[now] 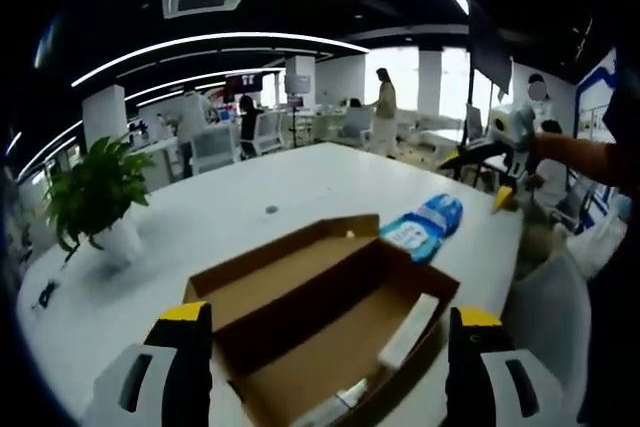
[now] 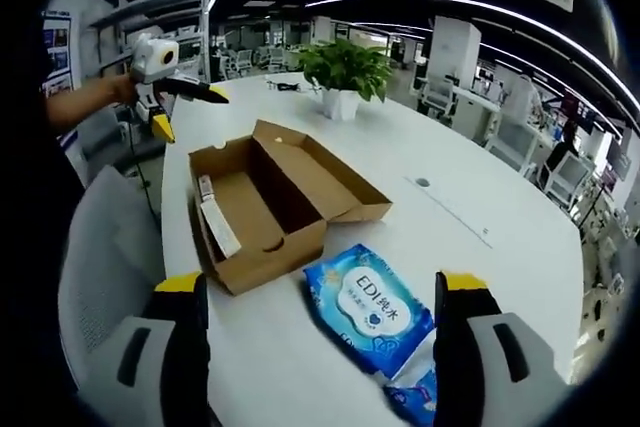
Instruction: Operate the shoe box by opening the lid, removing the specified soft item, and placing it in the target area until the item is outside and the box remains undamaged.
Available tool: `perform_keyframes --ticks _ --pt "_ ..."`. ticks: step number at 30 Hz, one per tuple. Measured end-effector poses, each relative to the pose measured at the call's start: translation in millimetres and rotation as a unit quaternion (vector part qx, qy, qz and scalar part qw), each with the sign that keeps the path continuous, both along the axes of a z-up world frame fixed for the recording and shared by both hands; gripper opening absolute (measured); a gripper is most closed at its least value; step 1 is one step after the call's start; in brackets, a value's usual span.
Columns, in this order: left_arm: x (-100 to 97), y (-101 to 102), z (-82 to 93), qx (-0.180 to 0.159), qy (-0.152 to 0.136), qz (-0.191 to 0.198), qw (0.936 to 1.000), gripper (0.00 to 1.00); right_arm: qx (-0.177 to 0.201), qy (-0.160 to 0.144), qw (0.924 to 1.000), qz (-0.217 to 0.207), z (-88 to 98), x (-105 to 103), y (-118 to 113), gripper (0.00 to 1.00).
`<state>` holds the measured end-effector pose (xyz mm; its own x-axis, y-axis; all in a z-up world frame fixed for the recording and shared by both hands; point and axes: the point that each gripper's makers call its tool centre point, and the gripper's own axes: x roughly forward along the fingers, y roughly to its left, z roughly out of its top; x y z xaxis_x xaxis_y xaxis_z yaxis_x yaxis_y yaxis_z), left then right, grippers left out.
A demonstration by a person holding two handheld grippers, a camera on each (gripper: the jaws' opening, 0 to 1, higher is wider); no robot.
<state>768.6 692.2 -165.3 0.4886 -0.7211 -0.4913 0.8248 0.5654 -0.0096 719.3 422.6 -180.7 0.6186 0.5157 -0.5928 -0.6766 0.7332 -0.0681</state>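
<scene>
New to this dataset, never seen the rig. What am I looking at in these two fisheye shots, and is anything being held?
No robot here: a person holds a two-jaw gripper in each hand, and a fisheye camera rides on each one, looking forward along its jaws.

In the left gripper view, the left gripper has its yellow-tipped jaws spread wide over the open cardboard shoe box. The right gripper view does the same for the right gripper, hovering above a blue wet wipes pack. Each gripper also shows in the other's view, off to the side.

On the white table: the box with its lid folded back, the wipes pack lying outside beside it, and a potted plant. Some small items remain inside the box. Both grippers are open, holding nothing.
</scene>
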Motion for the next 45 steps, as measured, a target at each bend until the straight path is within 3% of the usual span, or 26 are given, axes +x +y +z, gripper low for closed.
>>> perform_keyframes --ticks 16,28,45 --pt "-0.7 28 -6.4 -0.004 -0.004 0.031 0.9995 1.00 -0.019 0.019 0.9937 0.109 -16.3 5 50 0.68" --pt "-5.6 44 -16.0 0.000 0.002 0.040 0.9992 1.00 -0.046 0.035 0.9800 0.190 -39.4 13 97 0.56" --pt "-10.1 48 -19.7 0.009 0.001 0.039 0.9992 1.00 -0.096 0.074 0.9517 0.282 -80.2 12 129 0.50"
